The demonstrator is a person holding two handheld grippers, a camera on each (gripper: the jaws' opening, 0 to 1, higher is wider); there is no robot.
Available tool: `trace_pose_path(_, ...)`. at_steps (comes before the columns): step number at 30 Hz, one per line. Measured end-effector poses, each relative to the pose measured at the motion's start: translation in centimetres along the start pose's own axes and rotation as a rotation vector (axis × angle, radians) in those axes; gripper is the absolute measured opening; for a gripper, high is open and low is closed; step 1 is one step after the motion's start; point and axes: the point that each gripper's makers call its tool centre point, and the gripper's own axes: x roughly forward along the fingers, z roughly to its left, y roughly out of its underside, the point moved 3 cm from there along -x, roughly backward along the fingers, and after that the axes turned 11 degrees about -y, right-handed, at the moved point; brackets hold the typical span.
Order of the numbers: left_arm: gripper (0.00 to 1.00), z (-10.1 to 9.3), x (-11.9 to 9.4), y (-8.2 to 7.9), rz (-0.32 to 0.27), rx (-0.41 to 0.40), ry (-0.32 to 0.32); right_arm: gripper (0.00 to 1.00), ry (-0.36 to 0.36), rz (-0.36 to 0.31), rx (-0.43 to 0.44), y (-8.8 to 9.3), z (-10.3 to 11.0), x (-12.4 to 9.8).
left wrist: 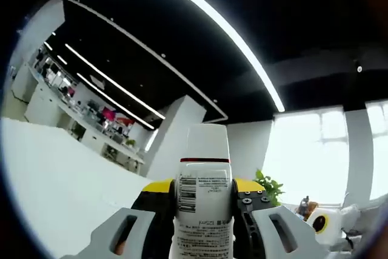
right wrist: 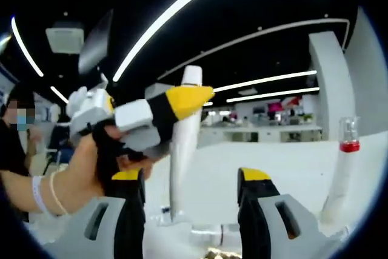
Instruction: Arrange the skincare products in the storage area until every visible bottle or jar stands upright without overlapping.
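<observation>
A white bottle (left wrist: pixel 203 210) with a white cap, a red band and a barcode label stands between my left gripper's (left wrist: pixel 204 187) yellow-tipped jaws, which are shut on it; this view points up at the ceiling. In the right gripper view the same bottle (right wrist: pixel 183 150) hangs tilted above the white table (right wrist: pixel 291 168), held by the left gripper (right wrist: pixel 185 104) in a person's hand (right wrist: pixel 91 162). My right gripper (right wrist: pixel 191 180) is open below it, nothing between its fingers. A slim white bottle (right wrist: pixel 341 180) with a red band and clear cap stands upright at the right.
Small items lie low on the table near the right gripper's jaws (right wrist: pixel 209 235), too blurred to name. A person (right wrist: pixel 15 144) is at the left. A green plant (left wrist: pixel 270 186) and a white-and-yellow device (left wrist: pixel 321 221) sit at the right.
</observation>
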Motion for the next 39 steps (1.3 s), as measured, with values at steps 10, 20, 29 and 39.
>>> trace_pose_path(10,0.36,-2.3,-2.2,1.6,-0.022,-0.058,0.225,0.43,0.046,0.031,-0.272,-0.5,0.6,-1.4)
trace_pose_path(20,0.37,-3.2,-3.6,3.3,0.057,-0.038,0.308,0.14,0.085,0.142,-0.689,0.0,0.7,-2.4)
trace_pose_path(29,0.54,-1.9,-4.8,3.3,0.051,-0.211,0.341,0.13,0.3,0.381,-1.281,-0.8,-0.9,-3.8)
trace_pose_path(39,0.6,-2.3,-5.2,4.4,0.167,-0.383,0.416,0.13,0.447,0.317,-1.443,-4.1,-2.1,-6.3)
